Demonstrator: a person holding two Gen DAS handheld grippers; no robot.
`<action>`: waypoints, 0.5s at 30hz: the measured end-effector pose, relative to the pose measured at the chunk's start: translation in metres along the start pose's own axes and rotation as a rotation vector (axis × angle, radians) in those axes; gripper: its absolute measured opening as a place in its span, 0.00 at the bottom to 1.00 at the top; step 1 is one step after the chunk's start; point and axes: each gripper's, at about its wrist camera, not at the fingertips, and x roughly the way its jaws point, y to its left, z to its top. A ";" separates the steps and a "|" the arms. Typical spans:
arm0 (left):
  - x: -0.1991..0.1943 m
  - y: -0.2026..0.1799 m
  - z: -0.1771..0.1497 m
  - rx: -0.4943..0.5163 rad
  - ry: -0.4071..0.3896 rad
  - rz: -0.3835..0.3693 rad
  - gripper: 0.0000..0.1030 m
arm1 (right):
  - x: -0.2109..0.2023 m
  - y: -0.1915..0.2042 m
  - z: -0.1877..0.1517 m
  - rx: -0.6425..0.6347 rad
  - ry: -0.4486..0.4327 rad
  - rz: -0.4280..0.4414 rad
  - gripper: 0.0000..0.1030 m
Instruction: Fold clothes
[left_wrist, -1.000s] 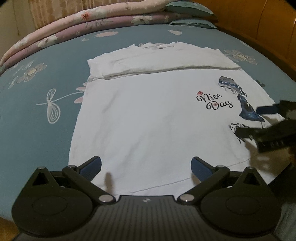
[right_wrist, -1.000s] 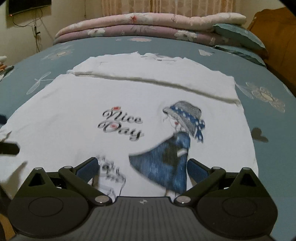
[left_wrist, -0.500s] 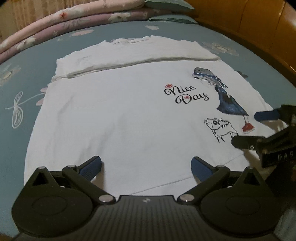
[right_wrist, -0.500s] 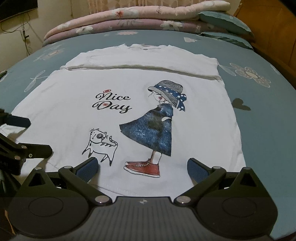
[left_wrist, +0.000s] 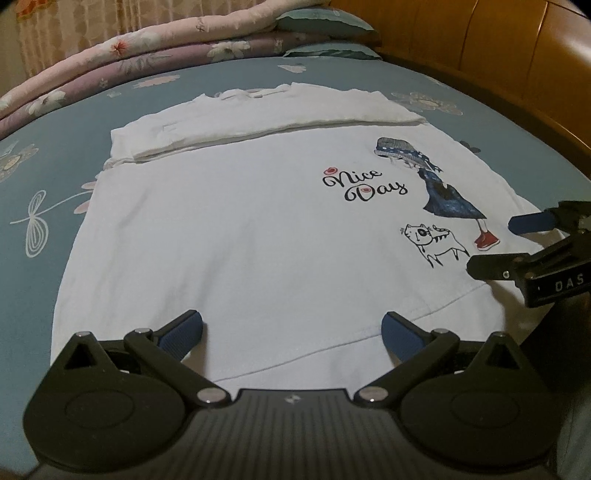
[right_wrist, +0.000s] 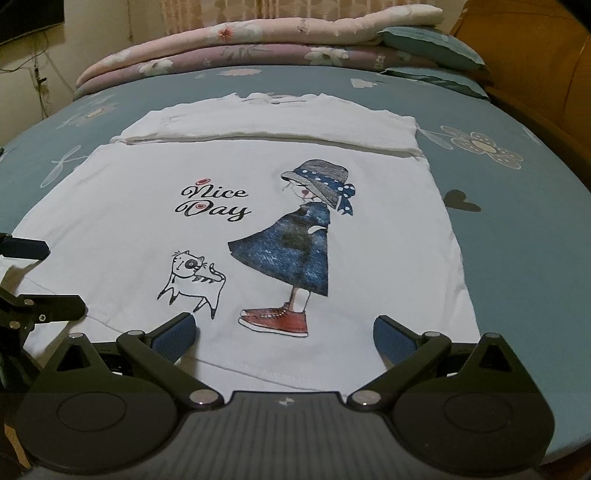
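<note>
Hovering low at the near hem: left tongs (left_wrist: 291, 330) and right tongs (right_wrist: 284, 332), both spread wide, grasping nothing. Item: white T-shirt (left_wrist: 240, 229), print side up, lying flat on the blue floral bed (left_wrist: 40, 173); far end with collar and sleeves already doubled over into a band (right_wrist: 273, 125). Handling, judged: light, limp, wrinkles easily; best pinched at the hem corners. Beyond: folded quilts (right_wrist: 258, 40), pillows (right_wrist: 428, 44).

My left gripper (left_wrist: 291, 330) stands wide open over the near hem of the white T-shirt (left_wrist: 240, 236). Right of my jaws, the right gripper (left_wrist: 517, 243) is open above the same hem.
</note>
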 end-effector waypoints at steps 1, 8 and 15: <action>0.000 0.000 0.000 -0.001 0.000 0.000 1.00 | 0.000 0.000 0.000 0.003 0.000 -0.003 1.00; -0.001 -0.001 -0.001 -0.016 0.004 0.015 1.00 | -0.004 0.000 -0.003 0.019 -0.001 -0.016 1.00; -0.002 -0.001 -0.001 -0.021 0.008 0.021 1.00 | -0.009 -0.001 -0.009 0.031 -0.008 -0.023 1.00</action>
